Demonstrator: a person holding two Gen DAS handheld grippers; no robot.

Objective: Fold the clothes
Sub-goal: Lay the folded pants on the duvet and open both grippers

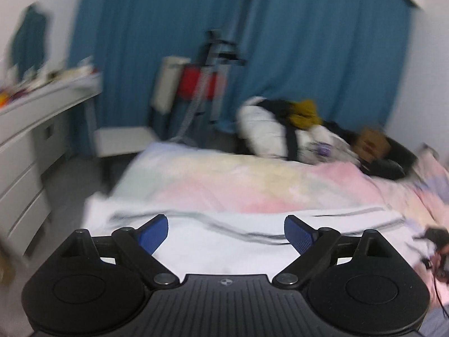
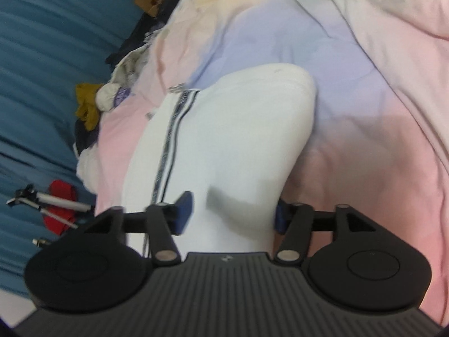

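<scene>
A white garment with a dark striped band (image 2: 224, 140) lies on a pastel bedspread (image 2: 378, 112). In the left wrist view the same white garment (image 1: 224, 241) spreads across the near part of the bed. My left gripper (image 1: 226, 234) is open and empty above it, its blue pads wide apart. My right gripper (image 2: 231, 213) is open, with its blue pads on either side of the garment's near end; the cloth passes between them.
A pile of other clothes (image 1: 303, 129) and a brown box (image 1: 370, 143) lie at the far end of the bed. A white dresser (image 1: 33, 129) stands at the left, teal curtains (image 1: 280, 42) behind. A tripod (image 2: 47, 205) shows beside the bed.
</scene>
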